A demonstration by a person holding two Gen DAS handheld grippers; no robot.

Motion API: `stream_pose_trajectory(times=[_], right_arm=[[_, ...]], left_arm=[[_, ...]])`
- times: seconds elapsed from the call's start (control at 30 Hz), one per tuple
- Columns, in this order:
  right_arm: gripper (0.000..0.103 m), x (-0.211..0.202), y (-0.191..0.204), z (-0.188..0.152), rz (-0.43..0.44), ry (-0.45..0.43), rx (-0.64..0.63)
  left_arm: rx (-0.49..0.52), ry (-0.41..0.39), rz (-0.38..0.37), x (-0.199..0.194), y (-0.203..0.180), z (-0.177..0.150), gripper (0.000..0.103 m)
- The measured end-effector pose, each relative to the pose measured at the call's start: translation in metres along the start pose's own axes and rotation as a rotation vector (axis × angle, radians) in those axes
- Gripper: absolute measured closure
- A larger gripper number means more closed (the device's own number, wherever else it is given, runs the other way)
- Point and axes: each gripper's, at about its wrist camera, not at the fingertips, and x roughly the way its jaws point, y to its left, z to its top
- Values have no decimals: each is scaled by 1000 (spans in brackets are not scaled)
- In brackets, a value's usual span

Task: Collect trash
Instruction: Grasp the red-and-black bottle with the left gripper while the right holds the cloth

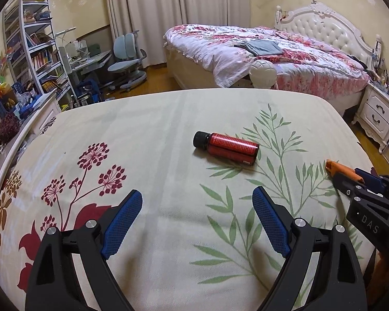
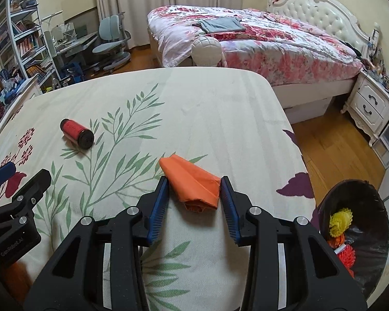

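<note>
Two pieces of trash lying on the floral tabletop [image 2: 220, 98]: red bottle [image 1: 227, 147] ahead of wide-open, empty left claw [image 1: 197, 216]; orange paper wad [image 2: 193, 185] pinched between narrowed right claw [image 2: 194, 194] pads. Possibly gripping only loosely, risking slippage before reaching the bin [image 2: 376, 207]. Bin partly cropped, contents unclear.

A cream fabric-covered surface [image 2: 207, 108] printed with green leafy sprigs, dark red flower heads and purple butterflies carries the things. On it lies a small red cylindrical bottle with a black cap [image 1: 227, 148] on its side, and well apart from it, nearer the surface's right edge, a folded orange paper piece [image 2: 192, 184]
</note>
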Motion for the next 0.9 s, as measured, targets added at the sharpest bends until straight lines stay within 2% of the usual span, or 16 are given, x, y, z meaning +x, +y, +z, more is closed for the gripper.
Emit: stream_pose_trajectory(times=[0.47,0.9], right_arm=[[63,14,-2,14,5,4,4],[62,15,-2,16,11,4,7]], left_arm=[[-65,25,-20,35,-5,34,16],[-64,28,-30,46,-6,48,14]])
